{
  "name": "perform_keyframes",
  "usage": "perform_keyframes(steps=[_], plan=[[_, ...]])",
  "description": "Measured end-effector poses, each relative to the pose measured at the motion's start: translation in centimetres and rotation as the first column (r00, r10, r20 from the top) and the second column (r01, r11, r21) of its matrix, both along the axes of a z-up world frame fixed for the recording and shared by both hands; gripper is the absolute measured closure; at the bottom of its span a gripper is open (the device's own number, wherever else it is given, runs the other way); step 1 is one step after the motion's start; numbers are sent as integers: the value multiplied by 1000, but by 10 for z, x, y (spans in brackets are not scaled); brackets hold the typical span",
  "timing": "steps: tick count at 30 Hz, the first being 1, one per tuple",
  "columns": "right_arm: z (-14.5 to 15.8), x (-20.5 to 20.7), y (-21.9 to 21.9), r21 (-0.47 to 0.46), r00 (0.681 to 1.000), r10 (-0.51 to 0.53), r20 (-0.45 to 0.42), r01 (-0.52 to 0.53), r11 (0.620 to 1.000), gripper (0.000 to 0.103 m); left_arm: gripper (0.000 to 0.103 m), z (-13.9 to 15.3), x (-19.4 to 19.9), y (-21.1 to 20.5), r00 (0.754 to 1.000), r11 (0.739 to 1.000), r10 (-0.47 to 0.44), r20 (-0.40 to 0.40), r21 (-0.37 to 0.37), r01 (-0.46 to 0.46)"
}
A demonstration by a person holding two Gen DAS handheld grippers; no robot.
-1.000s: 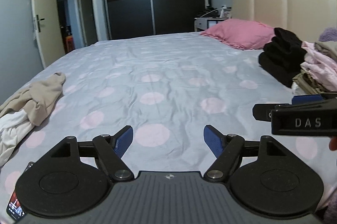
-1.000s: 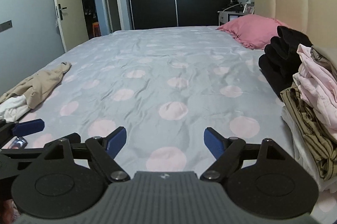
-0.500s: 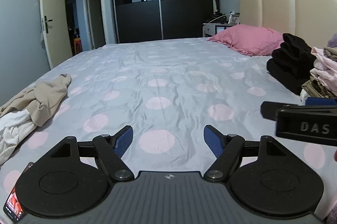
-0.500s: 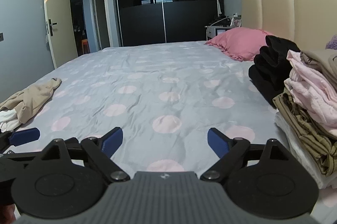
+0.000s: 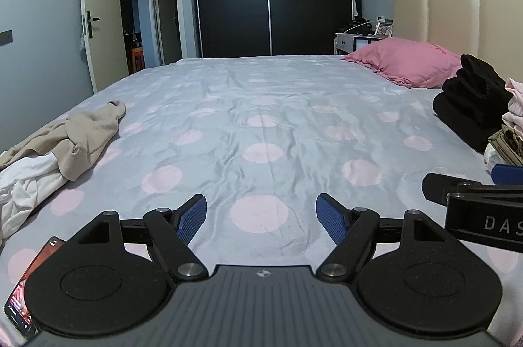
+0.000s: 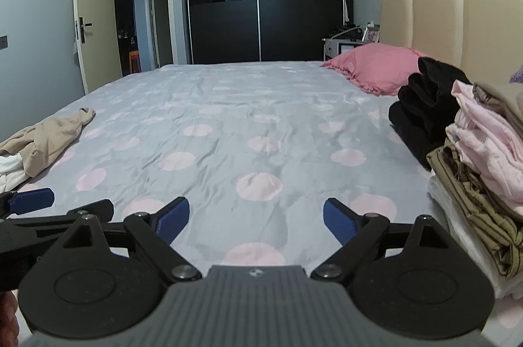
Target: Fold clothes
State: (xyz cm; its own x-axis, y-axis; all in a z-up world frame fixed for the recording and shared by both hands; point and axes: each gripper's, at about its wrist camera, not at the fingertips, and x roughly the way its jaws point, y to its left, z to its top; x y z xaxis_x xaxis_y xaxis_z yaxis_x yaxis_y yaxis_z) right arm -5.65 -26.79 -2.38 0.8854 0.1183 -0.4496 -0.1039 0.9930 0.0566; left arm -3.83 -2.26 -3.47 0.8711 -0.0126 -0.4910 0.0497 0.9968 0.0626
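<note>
Both the left tool (image 5: 261, 214) and right tool (image 6: 256, 218) stood wide apart, empty, above the bed (image 5: 261, 124); unfolded clothes (image 5: 62, 144) lay far left.

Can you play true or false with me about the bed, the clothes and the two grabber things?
1. The left gripper has a sock in its jaws. False: the jaws are open with only the bedsheet showing between them.
2. A crumpled beige garment lies on the left part of the bed. True.
3. The pillow is green. False: it is pink.
4. A stack of folded clothes sits on the right, with black clothes behind it. True.
5. The right gripper is squeezing a shirt. False: its jaws are open and hold nothing.
</note>
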Motion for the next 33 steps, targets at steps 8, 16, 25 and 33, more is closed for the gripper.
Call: perform_keyframes(steps=[8,16,25,33], plan=[[-6,3,5,0,1000,15,-23,-15,1000,12,30,-4,2,0,1000,1000,-7,-27,-27,6],[-7,3,5,2,1000,12,-27,-12,1000,12,30,-5,2,-1,999,999,-3,-39,-38,2],[-5,1,5,4,1000,12,-17,-12,1000,12,30,-4,1,-2,999,999,4,-36,-40,-5],[-5,0,5,3,1000,18,-10,-18,1000,12,30,-3,0,-4,999,999,7,-36,-40,-8]])
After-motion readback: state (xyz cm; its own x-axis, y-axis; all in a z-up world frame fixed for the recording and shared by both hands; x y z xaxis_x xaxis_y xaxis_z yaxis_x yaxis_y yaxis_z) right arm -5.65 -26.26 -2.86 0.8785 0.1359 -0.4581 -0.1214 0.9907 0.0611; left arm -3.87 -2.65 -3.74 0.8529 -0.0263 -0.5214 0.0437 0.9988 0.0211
